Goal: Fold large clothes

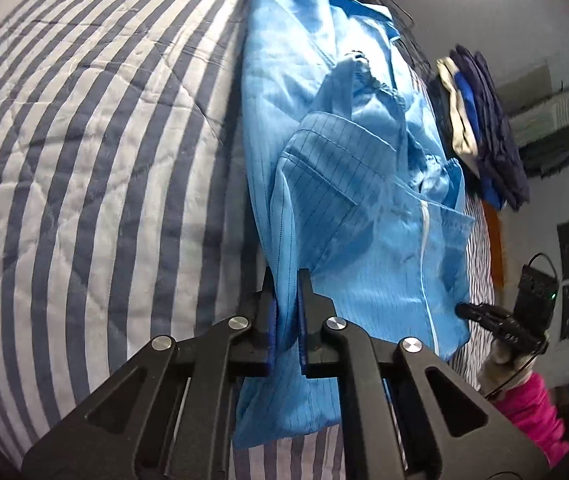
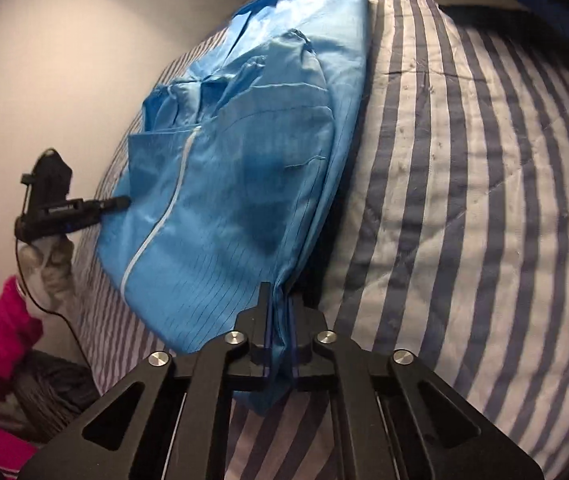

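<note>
A: Coat [image 1: 344, 184], the big blue one, lies on the striped bed [image 1: 96, 152], already doubled lengthwise, stretching away ahead of both grippers. Where are we holding it?

B: At the near hem. The left gripper [image 1: 285, 280] is clamped on one corner of the hem, cloth pinched between its blue pads. The right gripper [image 2: 280, 300] is clamped on the other corner, with several layers bunched in its jaws.

A: So the next fold would probably carry the hem up toward the collar. What worries you?

B: The layers. That fabric looks slick, and if either grip has caught only the top layers, the lower ones may stay on the bed and the fold would come out crooked.

A: And the sleeve cuffs [image 1: 358, 62] heaped ahead of the left gripper?

B: They sit loose on top, so a quick lift could tip them off the side. Uneven height between the two hands would also skew the edge.

A: Anything nearby to snag?

B: The stack of folded clothes [image 1: 480, 128] lies beyond and to the right of the left gripper, well apart, so I doubt it.
</note>
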`<state>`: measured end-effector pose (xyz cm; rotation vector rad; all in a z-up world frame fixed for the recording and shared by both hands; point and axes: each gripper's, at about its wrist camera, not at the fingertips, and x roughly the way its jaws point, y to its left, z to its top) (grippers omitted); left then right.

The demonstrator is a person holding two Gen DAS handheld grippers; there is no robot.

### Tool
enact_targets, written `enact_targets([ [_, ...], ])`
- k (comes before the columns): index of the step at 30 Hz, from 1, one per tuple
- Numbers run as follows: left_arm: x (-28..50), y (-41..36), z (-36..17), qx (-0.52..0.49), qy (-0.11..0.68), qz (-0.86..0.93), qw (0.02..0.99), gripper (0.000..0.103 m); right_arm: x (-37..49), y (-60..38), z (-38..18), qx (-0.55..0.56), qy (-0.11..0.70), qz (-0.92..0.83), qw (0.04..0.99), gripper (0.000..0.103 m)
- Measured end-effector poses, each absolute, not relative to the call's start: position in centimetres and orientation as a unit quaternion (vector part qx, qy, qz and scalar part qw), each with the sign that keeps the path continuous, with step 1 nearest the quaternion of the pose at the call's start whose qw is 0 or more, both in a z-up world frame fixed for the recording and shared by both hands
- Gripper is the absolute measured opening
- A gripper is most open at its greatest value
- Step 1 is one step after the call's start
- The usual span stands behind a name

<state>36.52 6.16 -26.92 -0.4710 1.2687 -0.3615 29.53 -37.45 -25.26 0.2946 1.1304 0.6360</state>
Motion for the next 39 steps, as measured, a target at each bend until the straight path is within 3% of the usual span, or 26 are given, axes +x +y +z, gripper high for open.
enact_targets([
  [12,29.4,4.8,-25.4,-0.144,0.625,-0.197,0.742,0.006,21.0,-36.5,-24.4,0.075,0.583,0.310,0.748,0.003],
  [16,29.5,4.6,-26.3,-0.135,0.639,-0.194,0.733,0.011,20.8,-35.6,-24.9,0.042,0.591,0.319,0.740,0.004],
  [21,29.4,6.7,-23.4,-0.119,0.615,-0.207,0.751,0.014,21.2,-37.6,-21.9,0.041,0.570,0.328,0.752,0.009],
  [29,38.0,7.4,-18.9,-0.122,0.545,-0.203,0.804,0.014,27.1,-41.8,-15.5,0.069,0.462,0.292,0.835,0.009],
  [39,51.0,0.7,-19.4,-0.128,0.531,-0.226,0.806,0.014,41.4,-35.8,-17.2,0.028,0.423,0.224,0.878,0.009],
])
